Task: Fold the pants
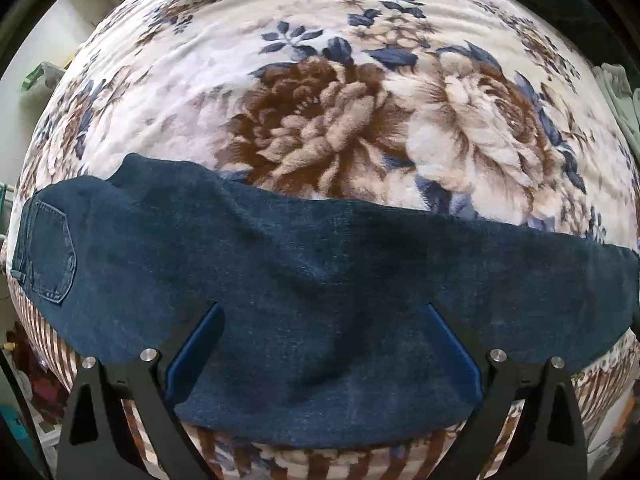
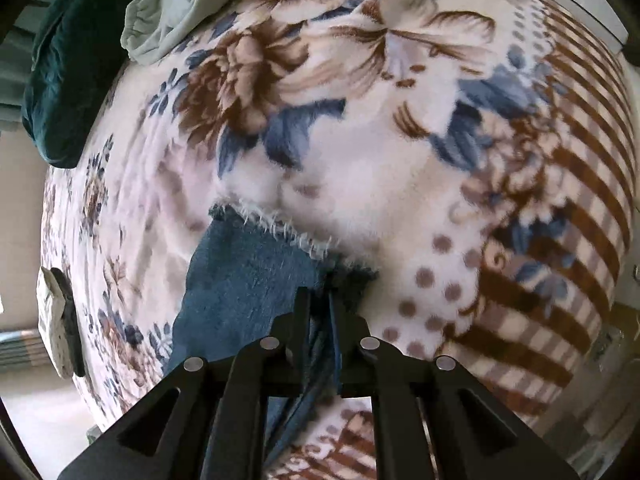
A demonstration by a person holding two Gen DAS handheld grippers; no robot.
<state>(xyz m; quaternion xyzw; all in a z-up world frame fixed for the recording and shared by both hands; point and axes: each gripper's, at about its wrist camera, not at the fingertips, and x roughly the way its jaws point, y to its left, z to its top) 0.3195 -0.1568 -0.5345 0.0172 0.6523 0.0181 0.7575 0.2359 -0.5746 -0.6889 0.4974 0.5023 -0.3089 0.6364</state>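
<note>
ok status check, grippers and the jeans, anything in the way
Left gripper open over the jeans, gripping nothing. Right gripper shut on the frayed hem. Jeans stretched along floral blanket. Mint garment off to the side, not blocking.

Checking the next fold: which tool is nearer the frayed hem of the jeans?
Right. The right tool is shut on the jeans just behind the frayed hem. The left tool is open above the mid-leg.

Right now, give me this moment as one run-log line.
jeans: laid lengthwise across floral blanket | left tool: open over mid-leg | right tool: shut on frayed hem | fold: not yet made
</note>
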